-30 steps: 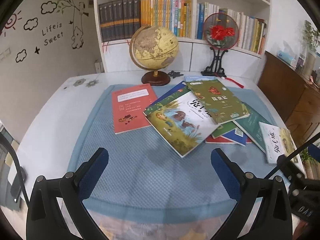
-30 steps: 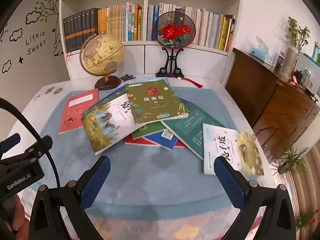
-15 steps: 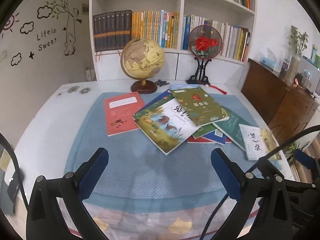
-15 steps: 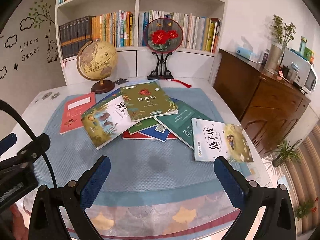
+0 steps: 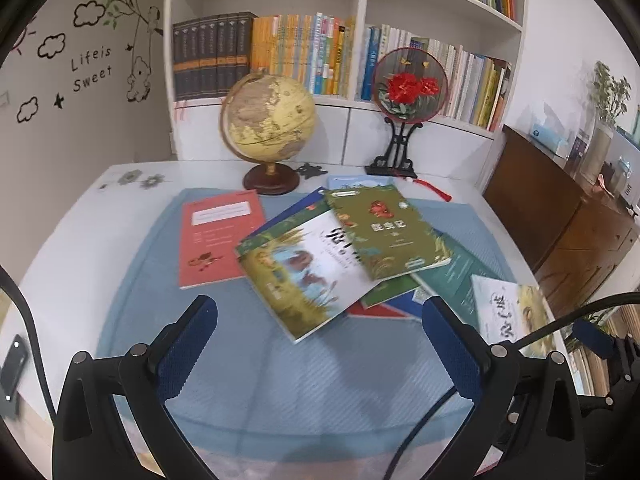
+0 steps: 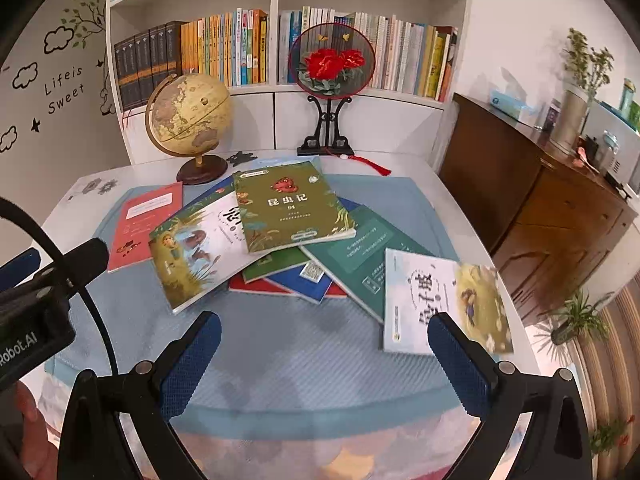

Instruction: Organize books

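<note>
- Books, seen from the left wrist view: we look over the left gripper (image 5: 320, 344), its blue pads spread wide and holding nothing, toward a loose heap of books on a blue mat (image 5: 280, 384).
- We see a red book (image 5: 218, 238) lying flat and alone at the left, just beside a marsh-picture book (image 5: 304, 276) that an olive-green book (image 5: 386, 230) overlaps.
- We judge the risk here to be sliding: pulling a lower book could drag the olive-green one off the heap.
- A globe (image 5: 267, 120) stands just behind the pile; a careless sweep could knock it.
- Books, seen from the right wrist view: the right gripper (image 6: 324, 360) is also spread wide and empty, above the mat's near edge.
- We see a white picture book (image 6: 444, 300) near the table (image 6: 460, 200) edge on the right, lying over a teal book (image 6: 356, 256); a nudge could push it off.
- A round fan on a stand (image 6: 332, 60) sits behind the heap, its red tassel (image 6: 370, 164) trailing on the table.
- The left gripper's body and cable cross the left of this view, so the two could collide.
</note>
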A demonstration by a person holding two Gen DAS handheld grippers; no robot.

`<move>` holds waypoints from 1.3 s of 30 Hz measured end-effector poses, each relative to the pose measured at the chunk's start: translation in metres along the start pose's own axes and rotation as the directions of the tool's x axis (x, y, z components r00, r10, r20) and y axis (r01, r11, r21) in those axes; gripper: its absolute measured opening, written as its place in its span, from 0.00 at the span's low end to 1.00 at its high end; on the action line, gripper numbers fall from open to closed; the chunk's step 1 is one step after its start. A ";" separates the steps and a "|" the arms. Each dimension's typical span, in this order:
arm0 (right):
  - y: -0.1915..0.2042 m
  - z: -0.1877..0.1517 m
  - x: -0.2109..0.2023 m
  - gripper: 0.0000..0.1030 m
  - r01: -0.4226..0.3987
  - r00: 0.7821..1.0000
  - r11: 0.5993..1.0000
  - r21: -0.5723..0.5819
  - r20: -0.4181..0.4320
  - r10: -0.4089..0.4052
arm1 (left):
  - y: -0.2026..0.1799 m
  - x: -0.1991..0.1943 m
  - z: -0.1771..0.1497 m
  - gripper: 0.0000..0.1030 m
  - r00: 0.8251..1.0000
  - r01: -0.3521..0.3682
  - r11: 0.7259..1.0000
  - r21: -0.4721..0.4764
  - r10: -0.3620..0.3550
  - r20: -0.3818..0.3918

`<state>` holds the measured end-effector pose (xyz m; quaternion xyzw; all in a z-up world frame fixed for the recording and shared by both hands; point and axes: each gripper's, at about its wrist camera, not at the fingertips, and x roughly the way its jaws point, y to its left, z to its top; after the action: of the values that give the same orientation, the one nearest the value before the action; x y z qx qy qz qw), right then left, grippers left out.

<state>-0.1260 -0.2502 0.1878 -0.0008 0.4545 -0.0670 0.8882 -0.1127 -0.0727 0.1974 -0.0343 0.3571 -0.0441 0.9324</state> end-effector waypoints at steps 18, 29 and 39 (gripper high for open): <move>-0.051 0.043 0.076 1.00 -0.024 0.998 0.999 -0.026 -0.057 0.023 | -0.021 0.065 0.032 0.99 0.994 -0.086 0.996 -0.015 0.084 -0.069; -0.075 0.069 0.128 1.00 -0.091 0.990 0.996 -0.005 -0.107 0.090 | -0.016 0.106 0.059 0.99 0.990 -0.093 0.996 -0.017 0.091 -0.106; -0.080 0.093 0.176 1.00 -0.197 0.970 0.980 -0.007 -0.147 0.194 | -0.023 0.152 0.065 0.99 0.985 -0.076 0.996 -0.043 0.068 -0.159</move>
<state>0.0415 -0.3562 0.1056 0.0394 0.5169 0.0256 0.8548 0.0422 -0.1101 0.1475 -0.0405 0.4315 -0.0041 0.9012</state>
